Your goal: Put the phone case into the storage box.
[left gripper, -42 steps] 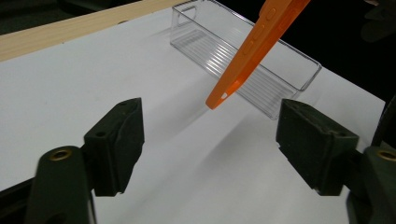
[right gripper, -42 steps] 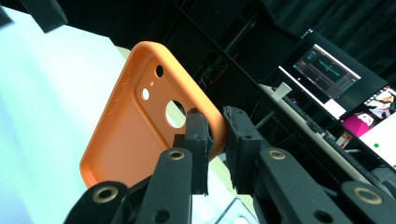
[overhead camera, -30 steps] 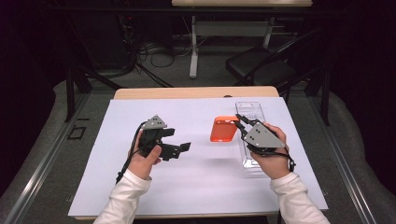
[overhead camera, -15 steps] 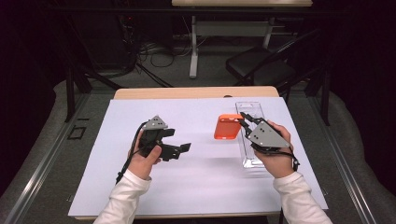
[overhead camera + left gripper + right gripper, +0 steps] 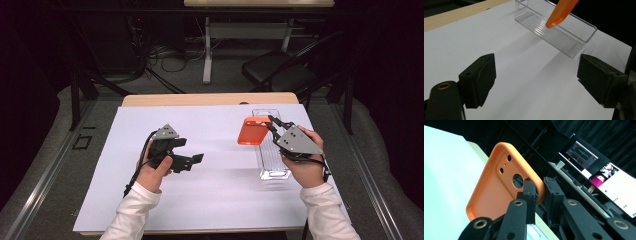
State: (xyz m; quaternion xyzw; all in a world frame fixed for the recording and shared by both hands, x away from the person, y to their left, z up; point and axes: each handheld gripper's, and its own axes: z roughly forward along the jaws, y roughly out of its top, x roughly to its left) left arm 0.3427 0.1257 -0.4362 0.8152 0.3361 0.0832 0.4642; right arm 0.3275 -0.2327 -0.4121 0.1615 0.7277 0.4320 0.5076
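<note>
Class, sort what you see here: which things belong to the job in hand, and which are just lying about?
In the job:
- orange phone case
- right gripper, pinching its edge
- clear tray

Just about:
- left gripper, open, idle
- black chair
- monitors

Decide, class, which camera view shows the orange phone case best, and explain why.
The right gripper view: the orange phone case is large there, camera holes clear, its edge pinched by the right gripper. The high view shows it small, raised beside the clear tray. The left gripper view catches one corner over the tray.
</note>
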